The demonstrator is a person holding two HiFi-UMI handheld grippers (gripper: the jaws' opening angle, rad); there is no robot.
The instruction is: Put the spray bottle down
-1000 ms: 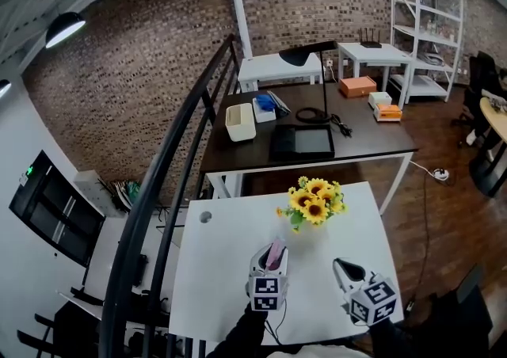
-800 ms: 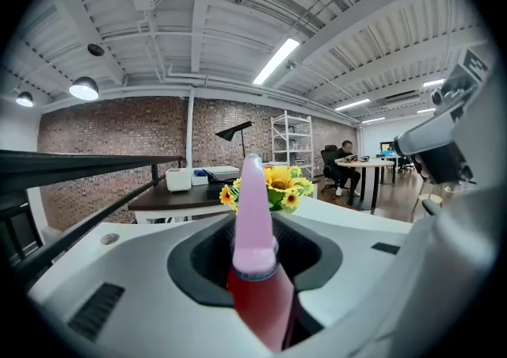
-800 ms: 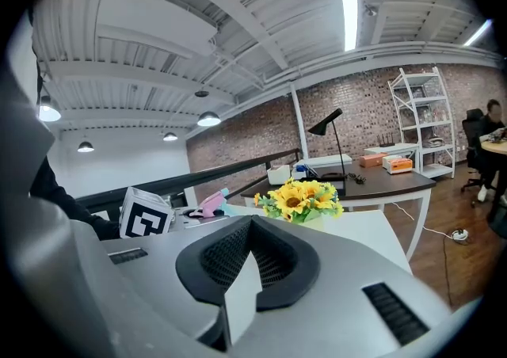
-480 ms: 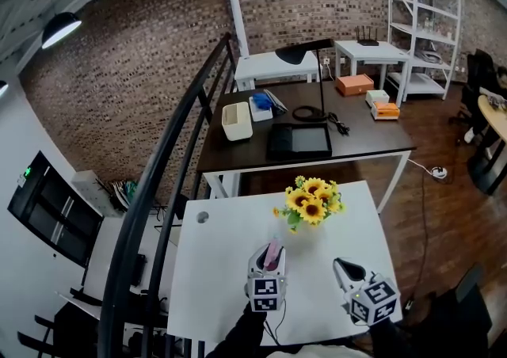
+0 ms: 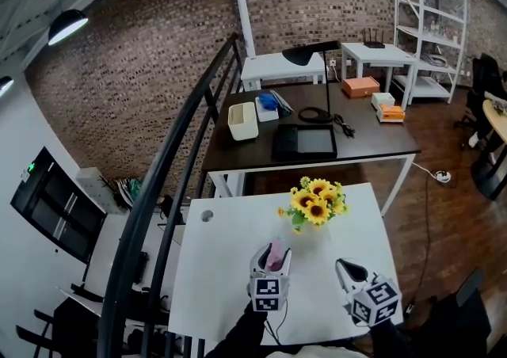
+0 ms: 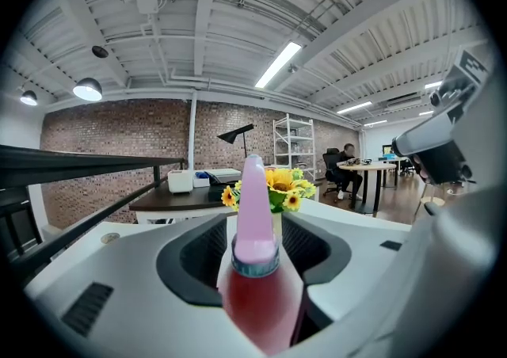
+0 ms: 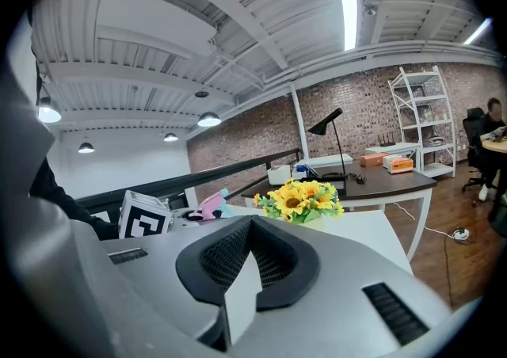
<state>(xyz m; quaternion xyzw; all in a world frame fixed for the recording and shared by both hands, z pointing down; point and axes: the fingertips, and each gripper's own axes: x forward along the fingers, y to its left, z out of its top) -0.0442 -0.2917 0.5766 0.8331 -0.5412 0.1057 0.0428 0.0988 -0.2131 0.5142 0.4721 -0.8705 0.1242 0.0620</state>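
A spray bottle (image 5: 275, 254) with a pink cap and a reddish body (image 6: 253, 214) stands upright on the white table (image 5: 214, 269), between the jaws of my left gripper (image 5: 272, 251). Those jaws are opening, and a gap shows on each side of the cap. To the right, my right gripper (image 5: 343, 264) rests low over the table with its jaws together and nothing between them (image 7: 252, 222). From the right gripper view the bottle's pink top (image 7: 212, 204) shows beside the left gripper's marker cube (image 7: 142, 220).
A bunch of sunflowers (image 5: 315, 203) stands on the table's far side, just beyond both grippers. A small round disc (image 5: 206, 216) lies at the far left corner. A black railing (image 5: 158, 190) runs along the left. A dark desk (image 5: 372, 139) stands behind.
The left gripper's jaws look slightly wider round the bottle than before. Both hands have stayed where they were.
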